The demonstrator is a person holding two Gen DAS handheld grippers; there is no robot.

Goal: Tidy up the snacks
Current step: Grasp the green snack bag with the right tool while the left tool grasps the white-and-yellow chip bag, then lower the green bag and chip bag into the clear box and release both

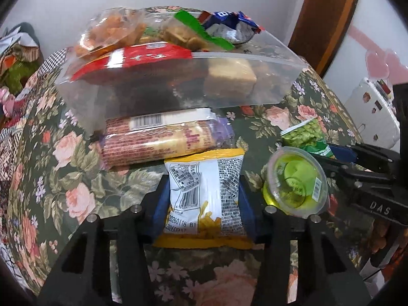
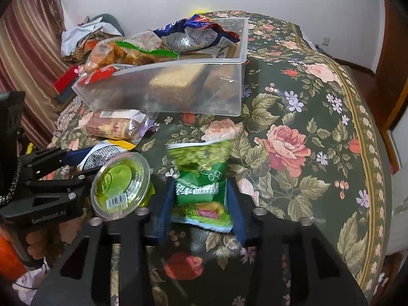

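Note:
My left gripper (image 1: 204,199) is shut on a yellow-and-white snack packet (image 1: 204,199), its blue pads pressing both sides. My right gripper (image 2: 201,199) is shut on a green snack packet (image 2: 201,178); that packet also shows in the left wrist view (image 1: 303,132). A clear plastic bin (image 1: 163,89) holds several snacks at the far side of the table; in the right wrist view the bin (image 2: 178,89) stands beyond the packet. A green jelly cup (image 1: 297,181) lies on its side between the grippers, also in the right wrist view (image 2: 121,182). A brown biscuit roll (image 1: 163,137) lies against the bin.
The table wears a dark green floral cloth (image 2: 306,140). A white wall stands behind the bin. Clothes are piled at the far left (image 2: 84,38). A wooden door frame (image 1: 326,20) is at the right, and a white appliance (image 1: 374,117) stands beyond the table edge.

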